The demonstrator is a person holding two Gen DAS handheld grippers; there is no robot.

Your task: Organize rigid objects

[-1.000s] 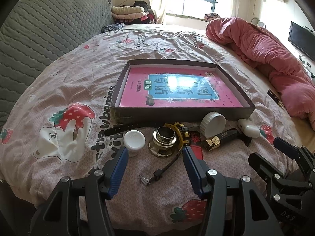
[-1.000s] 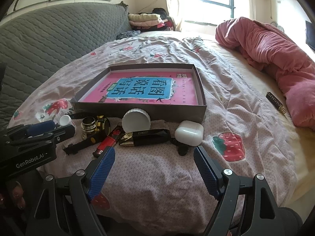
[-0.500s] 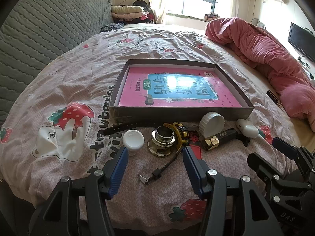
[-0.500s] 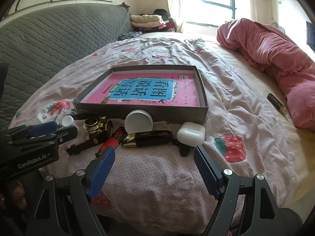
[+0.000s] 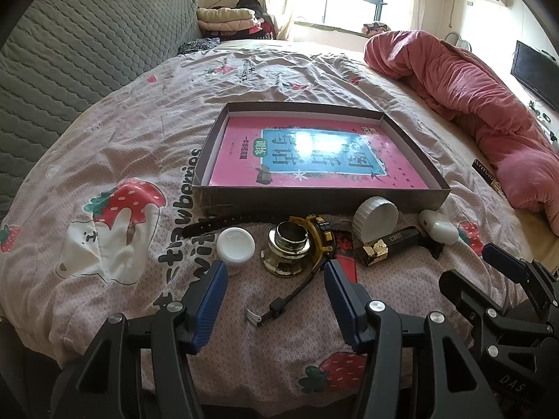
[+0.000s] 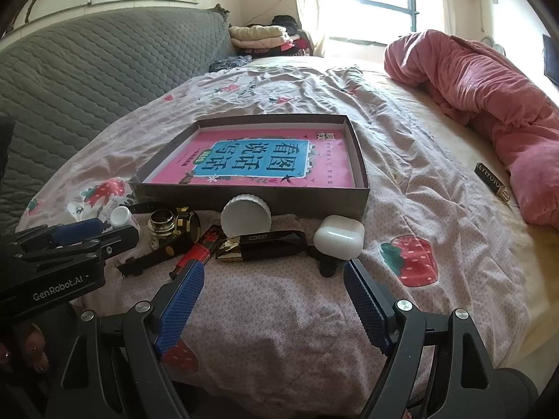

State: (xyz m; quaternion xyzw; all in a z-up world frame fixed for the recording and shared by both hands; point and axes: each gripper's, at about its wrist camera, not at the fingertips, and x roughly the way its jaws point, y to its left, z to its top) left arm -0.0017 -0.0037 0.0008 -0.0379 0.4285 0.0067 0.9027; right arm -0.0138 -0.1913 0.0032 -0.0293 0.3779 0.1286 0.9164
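Left wrist view: my left tongs (image 5: 274,288) gape wide and empty at lower centre, framing the gold ring stand (image 5: 288,253) and white cap (image 5: 234,244), which I judge the likeliest first picks. The shallow box (image 5: 321,197) at mid-frame holds only a pink booklet (image 5: 311,155), so it serves as the destination.

Right wrist view: my right tongs (image 6: 274,284) spread wide, empty, low centre, aimed toward the white earbud case (image 6: 338,236) and black-gold bar (image 6: 258,246). The red item (image 6: 201,249) is possibly a lighter.
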